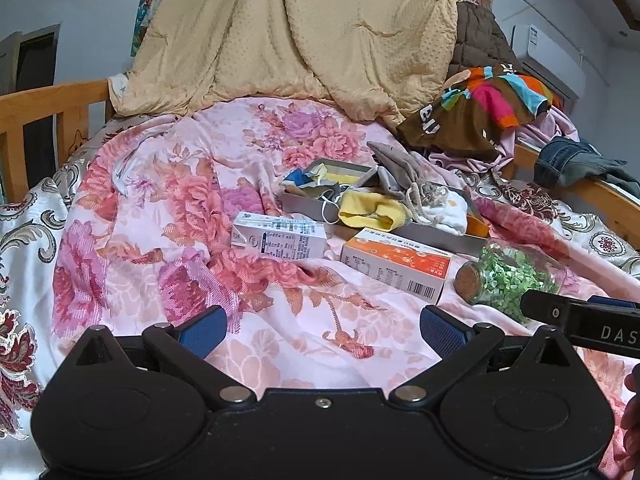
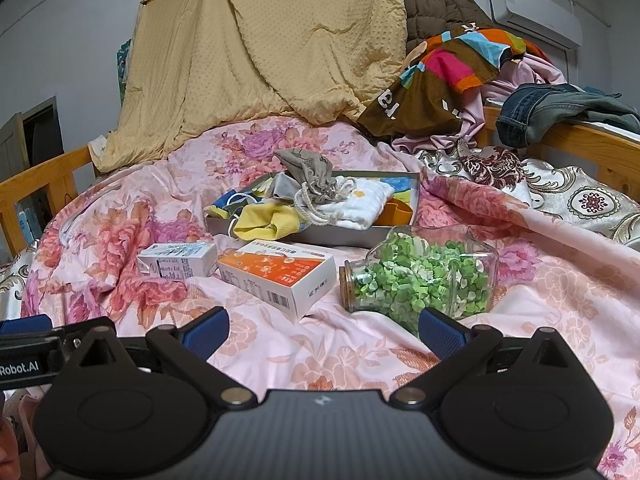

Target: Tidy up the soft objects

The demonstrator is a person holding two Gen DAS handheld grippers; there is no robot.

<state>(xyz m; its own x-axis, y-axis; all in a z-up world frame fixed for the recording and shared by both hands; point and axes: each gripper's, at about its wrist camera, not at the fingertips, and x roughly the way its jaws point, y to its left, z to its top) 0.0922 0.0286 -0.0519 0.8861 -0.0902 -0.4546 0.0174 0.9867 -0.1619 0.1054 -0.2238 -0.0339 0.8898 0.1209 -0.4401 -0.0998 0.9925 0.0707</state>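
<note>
both grippers, left gripper (image 1: 323,332) and right gripper (image 2: 324,332), hover with jaws wide, empty — soft things already heaped in the tray (image 2: 320,236) at centre frame; looks near done.

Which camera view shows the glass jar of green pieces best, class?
The right wrist view: the glass jar lies on its side, whole and central, its cork stopper facing left. In the left wrist view the jar sits at the right edge, partly hidden behind the right gripper.
</note>
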